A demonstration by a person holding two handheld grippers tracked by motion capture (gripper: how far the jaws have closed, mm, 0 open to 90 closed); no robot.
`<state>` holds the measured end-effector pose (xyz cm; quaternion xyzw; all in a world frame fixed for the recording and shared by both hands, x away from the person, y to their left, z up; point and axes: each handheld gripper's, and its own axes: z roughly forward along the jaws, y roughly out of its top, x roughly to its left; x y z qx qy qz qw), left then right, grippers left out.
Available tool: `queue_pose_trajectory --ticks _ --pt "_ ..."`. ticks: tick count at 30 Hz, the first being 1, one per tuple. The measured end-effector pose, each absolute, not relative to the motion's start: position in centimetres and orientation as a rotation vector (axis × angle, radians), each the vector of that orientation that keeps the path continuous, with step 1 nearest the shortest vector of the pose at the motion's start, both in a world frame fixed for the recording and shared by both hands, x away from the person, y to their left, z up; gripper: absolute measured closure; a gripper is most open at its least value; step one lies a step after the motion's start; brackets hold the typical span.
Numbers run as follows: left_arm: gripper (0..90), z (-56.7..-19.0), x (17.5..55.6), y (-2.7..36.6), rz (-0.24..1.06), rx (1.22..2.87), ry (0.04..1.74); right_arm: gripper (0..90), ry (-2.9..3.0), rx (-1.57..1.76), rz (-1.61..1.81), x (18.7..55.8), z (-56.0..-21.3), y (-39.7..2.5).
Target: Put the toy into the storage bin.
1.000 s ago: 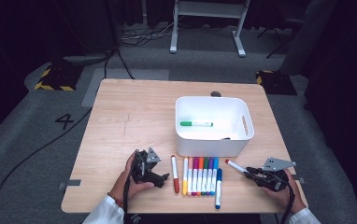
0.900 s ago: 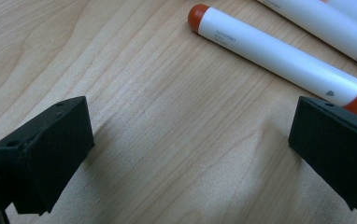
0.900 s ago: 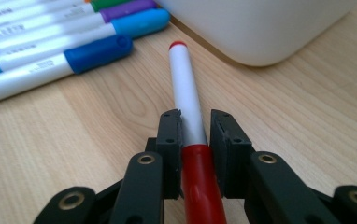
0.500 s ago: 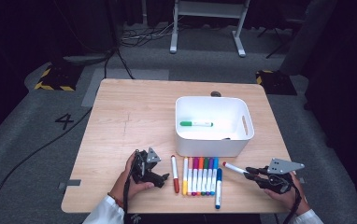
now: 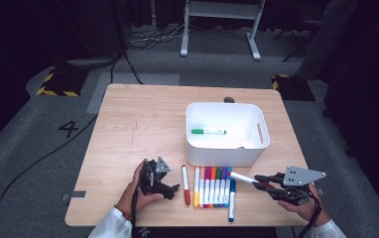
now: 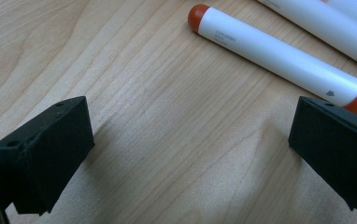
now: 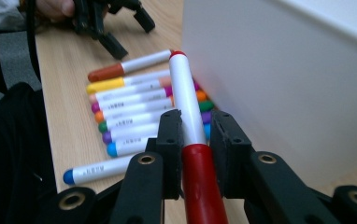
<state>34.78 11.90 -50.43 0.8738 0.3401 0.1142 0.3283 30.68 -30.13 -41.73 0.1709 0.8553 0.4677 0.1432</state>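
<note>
I have the red marker (image 7: 189, 126) pinched in my right hand-held gripper (image 5: 263, 181), low and right of centre in the high view, lifted off the bench (image 5: 143, 119). I grip it just ahead of the red cap, so the white barrel sticks out toward the bin (image 5: 225, 133) — I judge it a handy hold for tipping it in. The bin sits at centre and holds one green marker (image 5: 208, 131). Below it lies the marker row (image 5: 212, 187). My left hand-held gripper (image 5: 172, 189) rests at lower left, jaws spread — empty beside an orange-red marker (image 6: 279, 56).
</note>
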Motion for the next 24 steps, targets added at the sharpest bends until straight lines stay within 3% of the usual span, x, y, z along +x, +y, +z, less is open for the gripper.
queue_pose_trajectory --ticks 11,24 --pt "0.1 -50.4 34.8 11.9 0.299 2.288 0.890 74.7 2.395 0.398 1.376 32.4 -37.0 -29.0" --pt "0.1 -50.4 34.8 11.9 0.299 2.288 0.890 74.6 2.413 0.407 1.317 38.1 -33.6 -27.2"
